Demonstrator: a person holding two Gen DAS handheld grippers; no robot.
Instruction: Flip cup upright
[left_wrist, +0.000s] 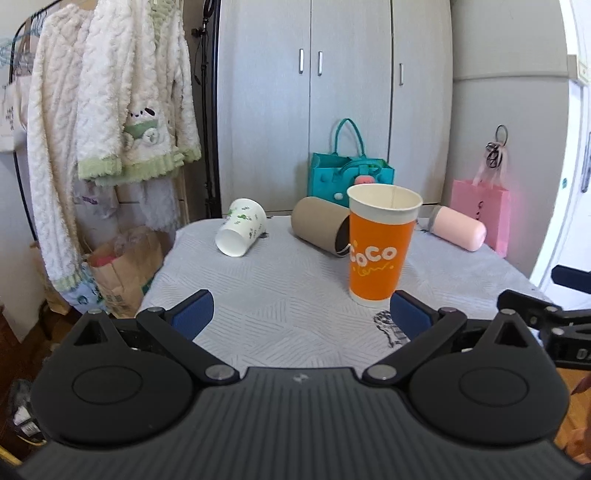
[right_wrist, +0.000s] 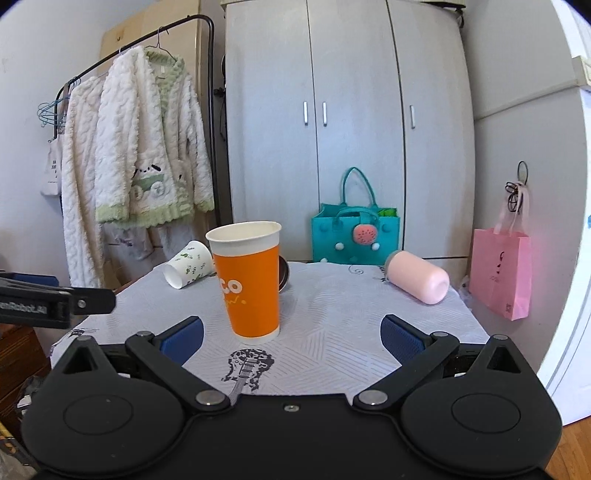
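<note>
While both grippers hang back over the near edge of the table (left_wrist: 295, 295), let's sweep across from the left. Off the table's left side, fluffy white-and-green sweaters (left_wrist: 122, 99) hang on a clothes rack (right_wrist: 207, 92), with a brown paper bag (left_wrist: 122, 273) on the floor beneath them. On the cloth, far left, a white cup with green print (left_wrist: 242, 232) lies on its side, mouth turned toward the cameras. Next along, a brown cylinder (left_wrist: 319, 229) is also down on its side, partly behind the star of the show — the orange cup (left_wrist: 380, 245), standing upright, open mouth up, in the middle of the table. Seen from the right wrist, that orange cup (right_wrist: 249, 280) stands just beyond a guitar drawing (right_wrist: 247, 365) on the cloth. Behind it all, a teal bag (left_wrist: 351, 177) stands before the grey wardrobe (left_wrist: 332, 92). Further right, a pink tumbler (left_wrist: 460, 229) lies on its side near the far right corner, and a pink gift bag (left_wrist: 480, 212) hangs beside the table.

Left gripper (left_wrist: 301, 314) — jaws spread wide, nothing between the blue pads, the orange cup just past its right finger. Right gripper (right_wrist: 291, 332) — likewise wide apart and holding nothing, with the cup ahead of its left finger.
</note>
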